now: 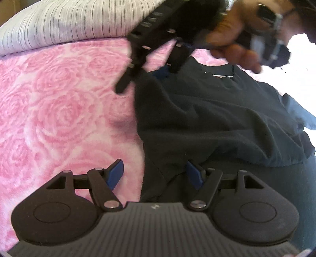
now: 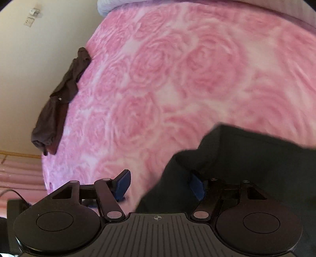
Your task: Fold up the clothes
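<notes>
Both claws gape over the pink rose blanket (image 2: 177, 69), the black T-shirt (image 1: 217, 118) spread flat, its edge between the left gripper (image 1: 155, 174) fingers, shoulder nearest the right gripper (image 2: 160, 184).

Count: two garments, two grippers, one blanket, one pillow, one hand.

Two garments are in sight: one black shirt (image 1: 217, 118) spread on the bed, and one dark brown garment (image 2: 59, 102) bunched at the bed's edge, which may be more than a single piece, since its folds are too crumpled to separate. One pink rose-patterned blanket (image 1: 59, 108) covers the bed, with one striped grey pillow (image 1: 69, 23) at its head. Two grippers appear, the left gripper (image 1: 155, 175) and the right gripper (image 1: 145, 75), each with two blue-padded fingers, four fingers in all. One hand (image 1: 233, 39) shows, blurred, on the right gripper's handle. One wall fitting (image 2: 31, 17) is visible.
</notes>
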